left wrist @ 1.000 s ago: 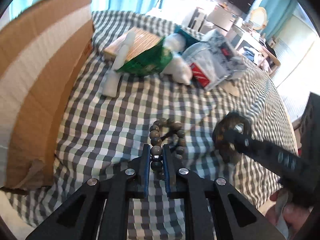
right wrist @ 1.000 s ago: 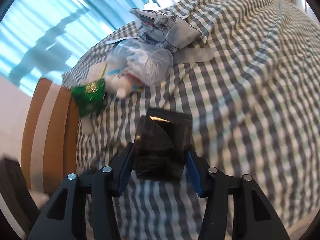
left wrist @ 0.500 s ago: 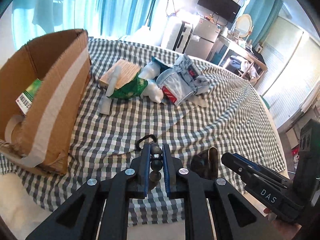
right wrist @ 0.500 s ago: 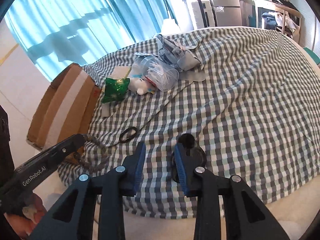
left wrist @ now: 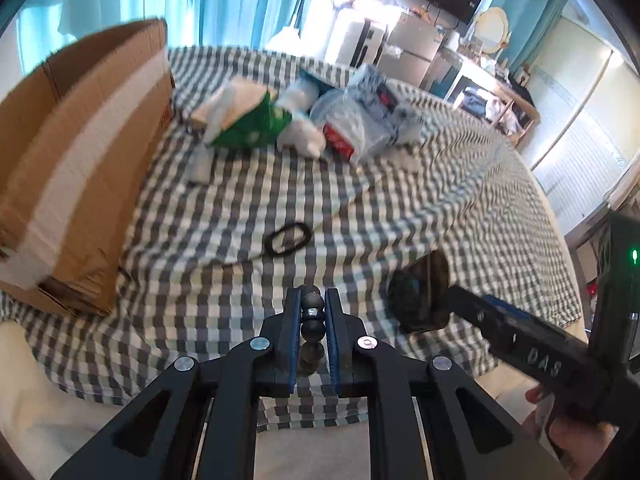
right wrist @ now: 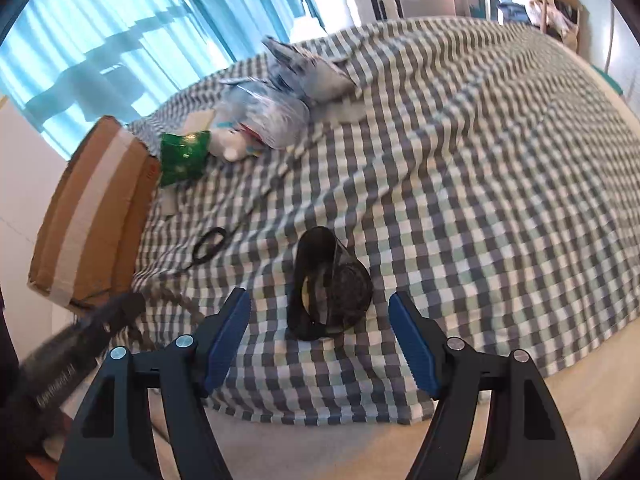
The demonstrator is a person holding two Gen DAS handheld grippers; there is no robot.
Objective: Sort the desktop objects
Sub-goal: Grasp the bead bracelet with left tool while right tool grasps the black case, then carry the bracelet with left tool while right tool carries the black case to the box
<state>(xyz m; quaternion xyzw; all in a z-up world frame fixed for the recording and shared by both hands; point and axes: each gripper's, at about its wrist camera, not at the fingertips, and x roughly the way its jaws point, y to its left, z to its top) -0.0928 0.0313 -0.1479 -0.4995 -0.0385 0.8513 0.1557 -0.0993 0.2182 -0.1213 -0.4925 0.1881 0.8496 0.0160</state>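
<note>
My left gripper (left wrist: 312,312) is shut on a strand of dark wooden beads (left wrist: 312,301), held up off the checked cloth (left wrist: 240,280). The right gripper (right wrist: 318,300) has its jaws opening. A dark glossy object (right wrist: 328,280) lies on the cloth between and just ahead of its blue pads (right wrist: 230,334), touching neither. In the left wrist view that dark object (left wrist: 420,296) sits at the tip of the right gripper's finger (left wrist: 500,328). A thin black ring (left wrist: 288,238) lies flat on the cloth beyond my left gripper.
An open cardboard box (left wrist: 80,152) with a white tape band stands at the left edge of the table. At the far side lies a pile: a green bag (left wrist: 256,124), a white plush toy (left wrist: 304,136) and clear plastic bags (left wrist: 360,124). A hand (left wrist: 568,436) holds the right gripper.
The right gripper was closed around the dark object and has now opened, leaving it on the cloth. Both grippers drew back and rose. The beads came up off the cloth.
</note>
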